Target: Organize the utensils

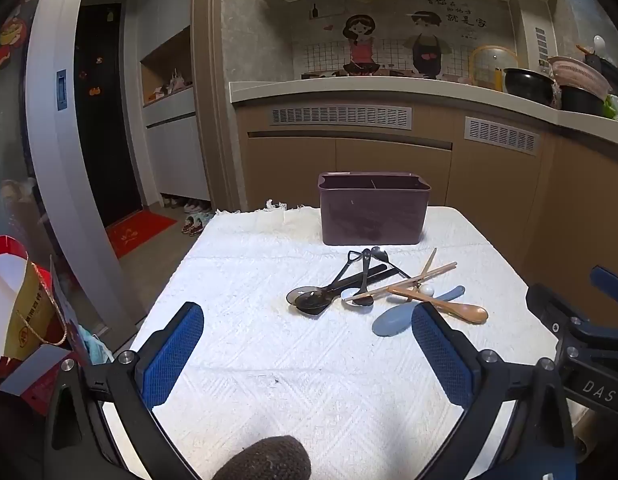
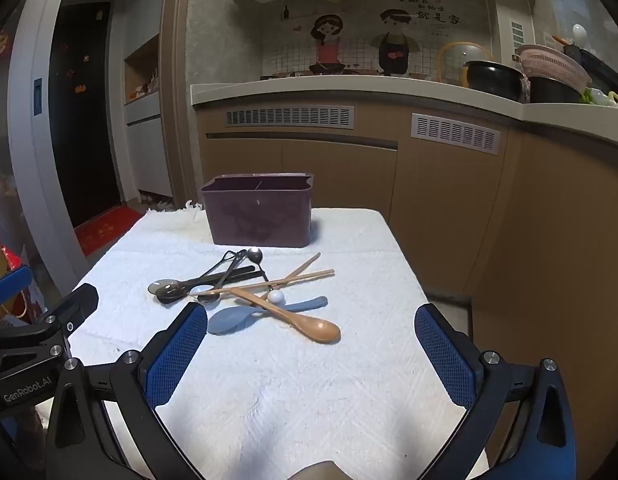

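A dark purple utensil holder [image 1: 373,210] [image 2: 259,212] with a divider stands at the far side of the white cloth-covered table [image 1: 293,360] [image 2: 309,380]. In front of it lies a pile of utensils: dark plastic spoons [image 1: 313,300] [image 2: 169,290], wooden chopsticks [image 1: 409,280] [image 2: 277,280], a wooden spoon [image 1: 465,312] [image 2: 313,324] and a blue-grey rice paddle [image 1: 393,320] [image 2: 237,318]. My left gripper [image 1: 309,344] is open and empty, short of the pile. My right gripper [image 2: 311,344] is open and empty, just short of the wooden spoon.
Kitchen cabinets [image 1: 389,152] and a countertop [image 1: 369,90] with pots stand behind the table. A red gift bag [image 1: 25,320] sits left of the table. The right gripper's body [image 1: 589,352] shows at the right of the left wrist view.
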